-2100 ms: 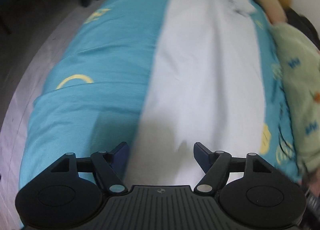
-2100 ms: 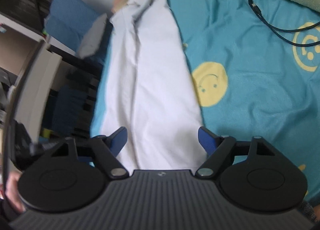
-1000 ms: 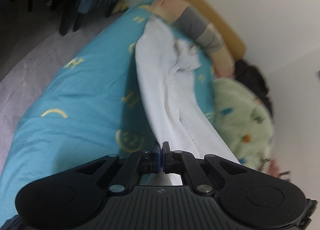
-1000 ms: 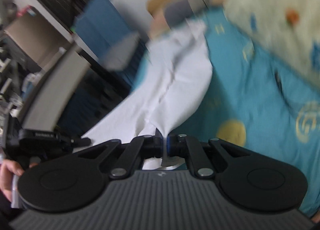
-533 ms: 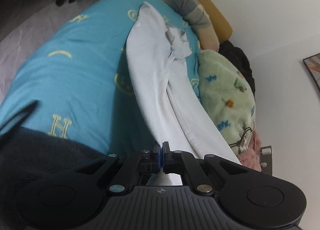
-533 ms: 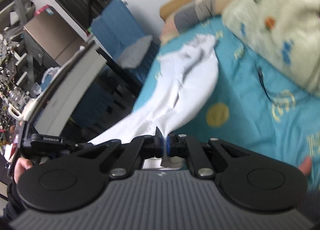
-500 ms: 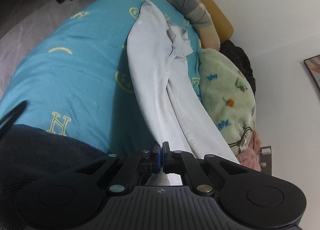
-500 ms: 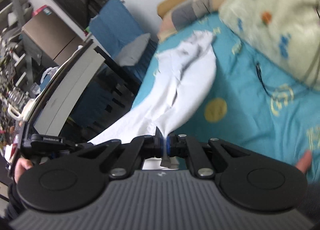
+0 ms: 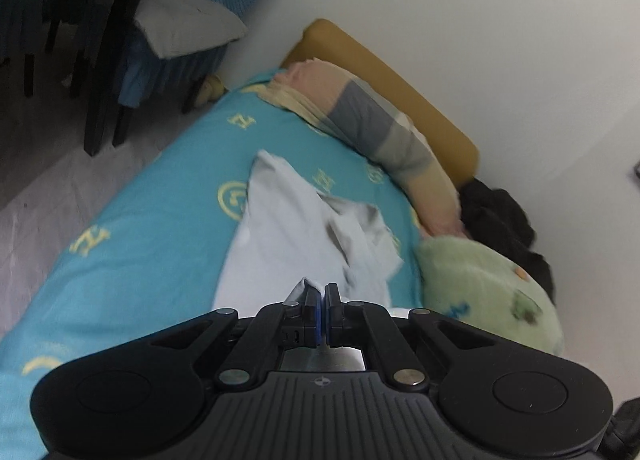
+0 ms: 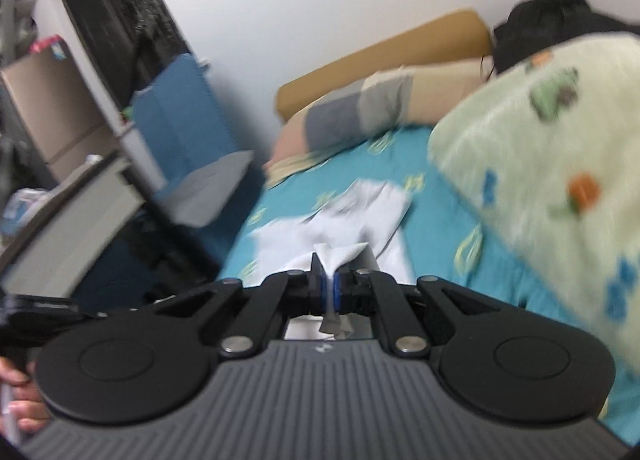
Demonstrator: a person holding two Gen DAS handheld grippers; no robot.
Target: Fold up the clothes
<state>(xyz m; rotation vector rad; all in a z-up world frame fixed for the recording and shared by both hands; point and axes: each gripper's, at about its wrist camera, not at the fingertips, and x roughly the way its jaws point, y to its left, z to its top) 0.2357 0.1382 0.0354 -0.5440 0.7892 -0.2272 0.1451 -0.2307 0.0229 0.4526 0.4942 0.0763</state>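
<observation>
White garment (image 9: 288, 236) now bunched nearer; left claw (image 9: 322, 296) and right claw (image 10: 330, 284) each pinch its edge.

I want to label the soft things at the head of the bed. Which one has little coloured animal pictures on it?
The pale green fleece blanket, bunched at the bed's right side. The striped pillow by the headboard shows only plain pink, grey and beige bands, and the white garment is unpatterned.

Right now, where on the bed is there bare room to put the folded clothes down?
The turquoise smiley-print bedsheet lies bare between the white cotton garment and the bed's floor-side edge. A narrower bare strip runs between garment and striped pillow. Beside the green fleece blanket it's crowded.
</observation>
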